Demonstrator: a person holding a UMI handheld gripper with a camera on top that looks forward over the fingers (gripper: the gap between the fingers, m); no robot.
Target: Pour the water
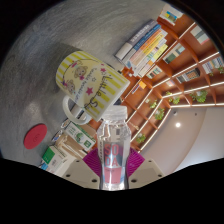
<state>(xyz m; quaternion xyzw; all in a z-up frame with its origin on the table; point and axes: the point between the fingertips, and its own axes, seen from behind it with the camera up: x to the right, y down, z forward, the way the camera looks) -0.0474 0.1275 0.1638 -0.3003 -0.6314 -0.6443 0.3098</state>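
Note:
A clear plastic water bottle (113,148) with a pale cap stands between my fingers, its neck pointing forward. My gripper (113,165) is shut on the bottle, both magenta pads (92,160) pressing its sides. Just beyond the bottle's cap is a cream mug (88,82) with coloured star and flower prints and a handle, its mouth turned toward the bottle. The whole scene appears strongly tilted. Whether water is flowing I cannot tell.
A grey table surface (50,45) lies under the mug. A red round lid (35,135) and a green-white box (60,155) lie near the fingers. Lit wooden shelves (170,70) with boxes fill the area beyond the mug.

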